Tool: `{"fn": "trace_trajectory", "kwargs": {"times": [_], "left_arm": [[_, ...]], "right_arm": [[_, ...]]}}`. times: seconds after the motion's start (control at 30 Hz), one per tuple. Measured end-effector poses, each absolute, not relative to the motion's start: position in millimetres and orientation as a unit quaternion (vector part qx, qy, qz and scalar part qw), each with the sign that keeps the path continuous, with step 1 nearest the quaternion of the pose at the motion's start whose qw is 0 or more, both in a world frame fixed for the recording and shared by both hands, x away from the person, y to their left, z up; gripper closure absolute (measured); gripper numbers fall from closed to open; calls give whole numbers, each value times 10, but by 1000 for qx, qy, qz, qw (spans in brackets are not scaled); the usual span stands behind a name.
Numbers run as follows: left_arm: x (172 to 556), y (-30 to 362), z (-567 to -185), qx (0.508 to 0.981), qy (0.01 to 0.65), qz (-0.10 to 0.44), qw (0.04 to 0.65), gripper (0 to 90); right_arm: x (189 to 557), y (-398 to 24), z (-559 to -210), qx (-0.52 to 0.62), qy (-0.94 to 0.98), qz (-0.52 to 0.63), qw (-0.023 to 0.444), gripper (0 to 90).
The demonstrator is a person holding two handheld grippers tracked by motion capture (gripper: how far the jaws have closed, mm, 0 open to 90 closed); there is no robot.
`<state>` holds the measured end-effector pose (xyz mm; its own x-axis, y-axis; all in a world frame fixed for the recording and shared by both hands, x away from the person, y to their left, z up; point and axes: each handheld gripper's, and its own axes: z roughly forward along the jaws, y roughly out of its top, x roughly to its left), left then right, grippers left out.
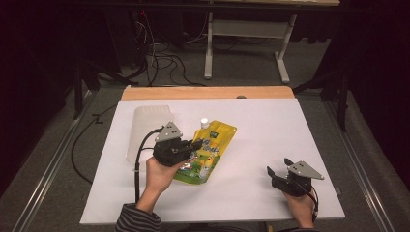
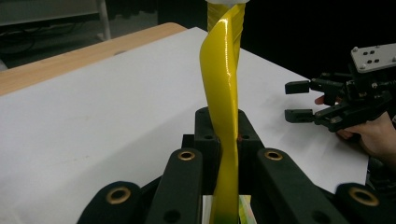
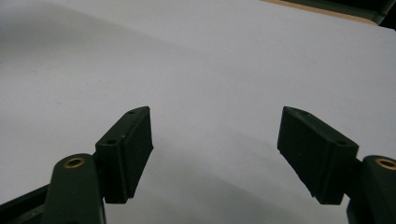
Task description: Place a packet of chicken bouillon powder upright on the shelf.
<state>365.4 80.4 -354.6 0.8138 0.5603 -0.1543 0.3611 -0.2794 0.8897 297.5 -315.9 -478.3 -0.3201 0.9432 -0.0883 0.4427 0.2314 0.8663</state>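
Note:
A yellow spouted pouch (image 1: 209, 147) with a white cap (image 1: 204, 123) is held at the middle of the white table top. My left gripper (image 1: 193, 146) is shut on its left edge. In the left gripper view the pouch (image 2: 222, 88) rises edge-on between the black jaws, pinched at its lower part, and my left gripper (image 2: 223, 135) is closed around it. My right gripper (image 1: 279, 167) stands open near the table's front right, with nothing between its fingers. The right gripper view has its two jaws wide apart over bare white surface, the right gripper (image 3: 215, 149) empty.
A translucent plastic container (image 1: 145, 133) lies just left of the pouch, behind my left hand. The white board (image 1: 270, 125) has a wooden strip (image 1: 208, 93) along its far edge. Cables and a table frame (image 1: 246, 43) stand on the floor beyond.

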Motion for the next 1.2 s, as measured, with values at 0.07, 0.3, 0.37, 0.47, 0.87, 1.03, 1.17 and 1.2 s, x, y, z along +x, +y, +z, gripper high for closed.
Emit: {"fn": "trace_trajectory", "kwargs": {"times": [0.07,0.3,0.37,0.47,0.87,1.03,1.17,1.2], "left_arm": [[3650,848,-3529,791,293,99,528,844],[3641,967,-3482,781,301,110,536,843],[3640,1003,-3468,779,303,115,537,844],[3643,1078,-3443,774,308,122,540,843],[3660,1349,-3357,759,329,150,542,844],[3686,1445,-3347,751,341,165,541,844],[3706,1510,-3346,745,349,178,540,843],[3709,1520,-3345,744,351,180,540,844]], "right_arm": [[2975,-3159,-4783,484,715,386,324,268],[2976,-3160,-4782,483,716,385,324,268],[2975,-3159,-4783,484,715,386,324,268],[2974,-3159,-4783,484,715,387,324,268],[2976,-3157,-4783,488,714,386,322,268],[2975,-3159,-4783,488,714,386,322,268],[2975,-3160,-4783,488,713,386,322,268],[2975,-3159,-4783,488,714,386,322,268]]}}
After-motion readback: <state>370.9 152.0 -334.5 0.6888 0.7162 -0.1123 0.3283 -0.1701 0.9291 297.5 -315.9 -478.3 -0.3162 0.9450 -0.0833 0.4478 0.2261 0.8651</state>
